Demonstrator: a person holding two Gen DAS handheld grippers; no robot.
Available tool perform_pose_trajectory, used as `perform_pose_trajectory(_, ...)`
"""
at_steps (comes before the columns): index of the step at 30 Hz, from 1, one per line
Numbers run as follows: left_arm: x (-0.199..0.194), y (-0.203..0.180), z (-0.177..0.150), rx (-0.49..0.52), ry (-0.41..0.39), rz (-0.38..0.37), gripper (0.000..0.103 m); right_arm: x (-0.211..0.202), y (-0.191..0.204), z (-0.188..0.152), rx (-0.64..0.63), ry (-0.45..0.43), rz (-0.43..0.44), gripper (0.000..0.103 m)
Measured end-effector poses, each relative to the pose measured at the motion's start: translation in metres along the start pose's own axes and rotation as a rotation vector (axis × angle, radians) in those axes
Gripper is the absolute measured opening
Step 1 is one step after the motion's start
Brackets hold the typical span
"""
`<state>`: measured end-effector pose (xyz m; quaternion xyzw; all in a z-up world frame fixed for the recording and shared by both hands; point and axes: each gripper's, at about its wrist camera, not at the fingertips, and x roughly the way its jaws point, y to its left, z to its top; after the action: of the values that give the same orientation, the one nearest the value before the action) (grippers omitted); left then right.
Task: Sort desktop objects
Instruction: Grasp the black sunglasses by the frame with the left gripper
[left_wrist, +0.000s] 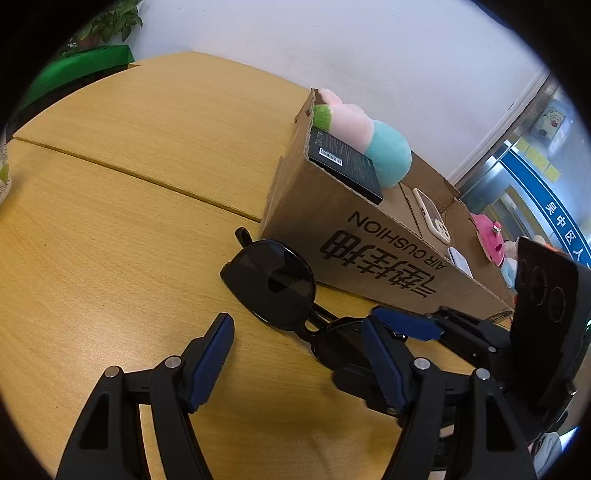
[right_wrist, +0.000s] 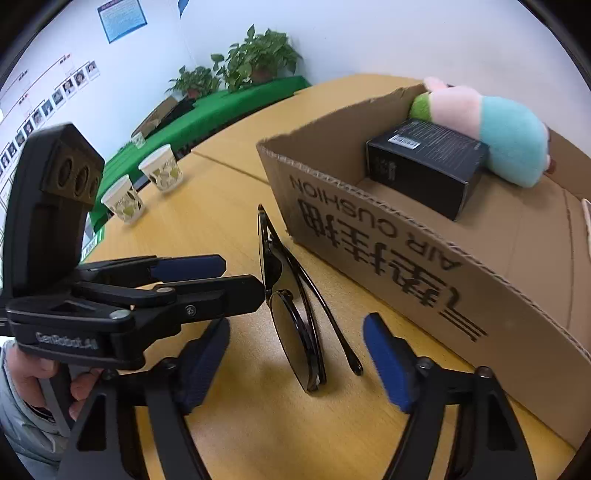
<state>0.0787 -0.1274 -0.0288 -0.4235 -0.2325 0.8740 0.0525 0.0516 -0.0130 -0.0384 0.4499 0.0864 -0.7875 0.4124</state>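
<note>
Two grippers close in on black sunglasses lying on the wooden surface beside a cardboard box.

The sunglasses (right_wrist: 295, 314) rest folded on the surface (left_wrist: 110, 221), just beside the box (right_wrist: 424, 266), which holds a plush toy (right_wrist: 491, 125) and a small black carton (right_wrist: 428, 162). The right gripper (right_wrist: 299, 358) straddles the near lens, its blue pads apart and not pressing on it. The left gripper (left_wrist: 299, 332) also stands partly spread; whether its right finger touches the frame I cannot tell. Two paper cups (right_wrist: 144, 188) stand far left.
</note>
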Motion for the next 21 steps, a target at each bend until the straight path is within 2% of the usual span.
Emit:
perform_pose_trajectory(3, 0.002, 0.000, 0.001, -0.007, 0.005, -0.011, 0.071, 0.012, 0.001, -0.002, -0.001, 0.034, 0.015, 0.045)
perform_pose_trajectory(8, 0.004, 0.000, -0.002, -0.019, 0.016, -0.039, 0.071, 0.008, 0.003, -0.014, 0.025, 0.031, -0.001, 0.033)
perform_pose_trajectory(13, 0.015, -0.005, -0.010, -0.031, 0.076, -0.100, 0.070, -0.006, 0.008, -0.039, 0.089, -0.010, 0.001, 0.031)
perform_pose_trajectory(16, 0.017, -0.012, -0.017, -0.035, 0.092, -0.128, 0.066, -0.011, 0.011, -0.047, 0.105, -0.025, -0.003, 0.029)
perform_pose_trajectory(18, 0.015, -0.016, -0.020, -0.038, 0.101, -0.153, 0.056, -0.014, 0.015, -0.053, 0.098, -0.031, -0.025, 0.028)
perform_pose_trajectory(20, 0.014, -0.019, -0.022, -0.043, 0.105, -0.175, 0.049, -0.016, 0.019, -0.057, 0.105, -0.042, -0.032, 0.027)
perform_pose_trajectory(21, 0.014, -0.021, -0.023, -0.042, 0.108, -0.171, 0.049, -0.017, 0.021, -0.059, 0.107, -0.049, -0.033, 0.027)
